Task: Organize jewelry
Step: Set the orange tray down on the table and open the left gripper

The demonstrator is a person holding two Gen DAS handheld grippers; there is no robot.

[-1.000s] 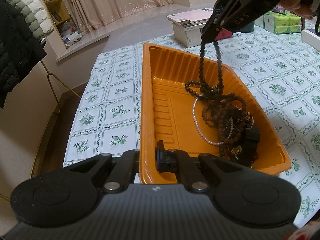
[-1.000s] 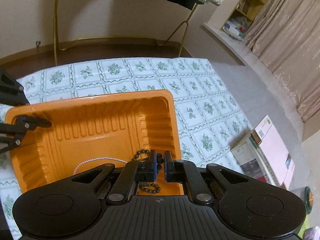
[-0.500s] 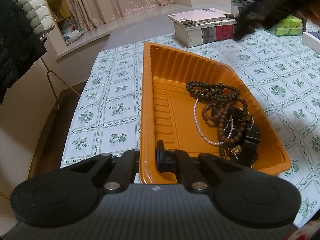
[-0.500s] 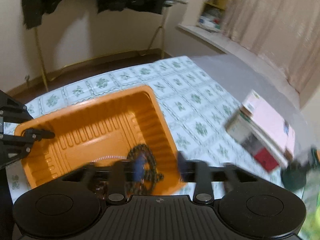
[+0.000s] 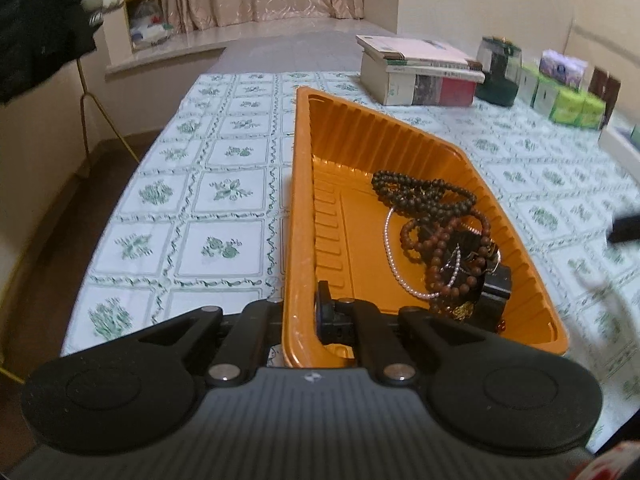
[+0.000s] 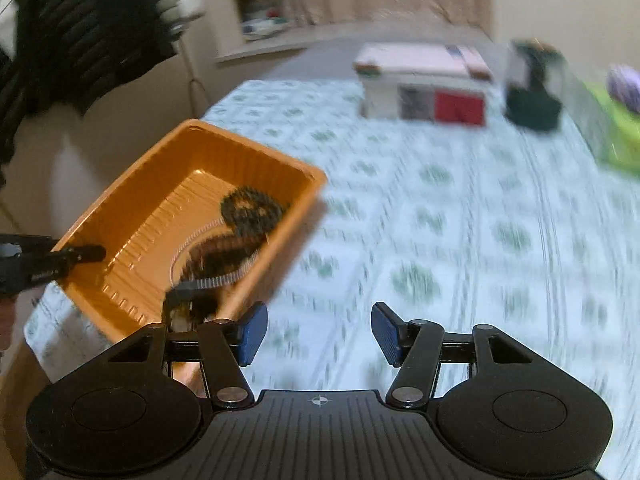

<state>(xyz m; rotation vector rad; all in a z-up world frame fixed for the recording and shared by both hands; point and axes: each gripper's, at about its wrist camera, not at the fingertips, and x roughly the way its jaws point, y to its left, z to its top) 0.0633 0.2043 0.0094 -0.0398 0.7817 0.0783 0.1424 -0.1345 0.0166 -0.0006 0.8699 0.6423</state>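
An orange plastic tray lies on the green-patterned tablecloth. In it are a dark bead strand, a brown bead strand, a thin pearl strand and some small dark pieces, all heaped at its right side. My left gripper is shut on the tray's near wall, one finger inside and one outside. The right wrist view, which is blurred, shows the tray at the left with the left gripper clamped on its corner. My right gripper stands open over bare tablecloth to the tray's right, with nothing between its blue pads.
A stack of books lies at the table's far end, beside a dark jar and several green boxes. A dark coat hangs on a stand past the table's left edge. The floor lies below that edge.
The right gripper let the dark bead strand drop into the tray, opened, and swung away to the tray's right. The left gripper kept its hold on the tray wall and shifted slightly.
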